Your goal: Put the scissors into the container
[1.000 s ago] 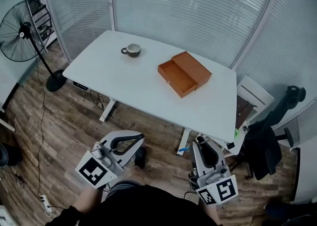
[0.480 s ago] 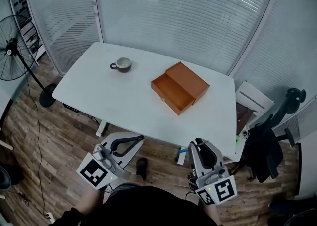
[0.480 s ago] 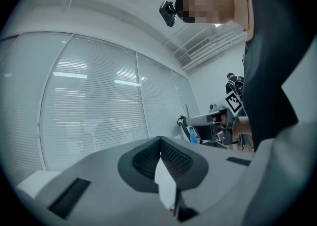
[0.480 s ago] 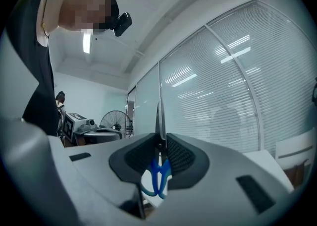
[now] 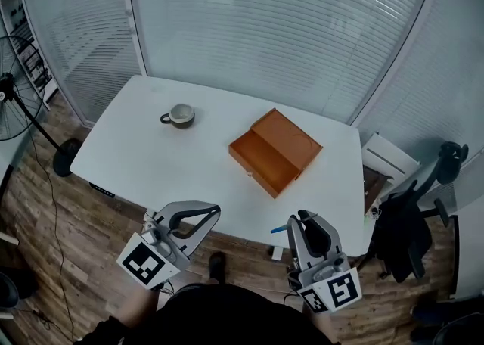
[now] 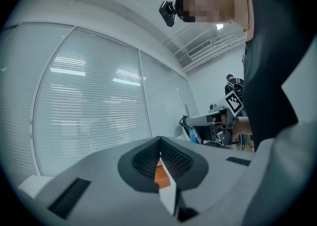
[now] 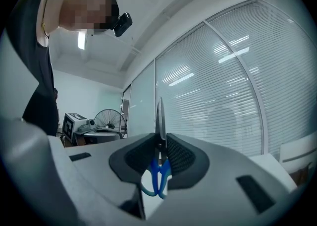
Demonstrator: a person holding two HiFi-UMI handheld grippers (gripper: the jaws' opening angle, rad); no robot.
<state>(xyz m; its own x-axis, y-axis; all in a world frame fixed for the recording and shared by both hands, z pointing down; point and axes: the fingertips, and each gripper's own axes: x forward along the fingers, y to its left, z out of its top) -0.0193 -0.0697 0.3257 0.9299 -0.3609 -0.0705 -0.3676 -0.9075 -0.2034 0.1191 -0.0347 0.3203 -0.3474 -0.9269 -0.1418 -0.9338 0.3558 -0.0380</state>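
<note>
The container is an orange wooden box [image 5: 276, 150], lying open on the white table [image 5: 144, 162] right of centre. A sliver of this box [image 6: 161, 173] shows through the left gripper view. My right gripper [image 5: 301, 219] is held level below the table's near edge, shut on blue-handled scissors [image 7: 158, 173] whose blades stick straight up between the pads. A blue bit of the scissors [image 5: 279, 228] pokes out to its left. My left gripper [image 5: 204, 211] hangs left of it, also short of the table, its jaws closed at the tips with nothing between them.
A grey cup [image 5: 179, 115] stands on the table's far left part. A standing fan [image 5: 11, 101] is at the left wall, a black office chair [image 5: 412, 219] to the right of the table. Blinds cover the glass walls behind. Wooden floor lies underfoot.
Both grippers and the person have moved forward toward the table, so its near edge now lies just ahead of the jaws. The scissors stay in the right gripper.
</note>
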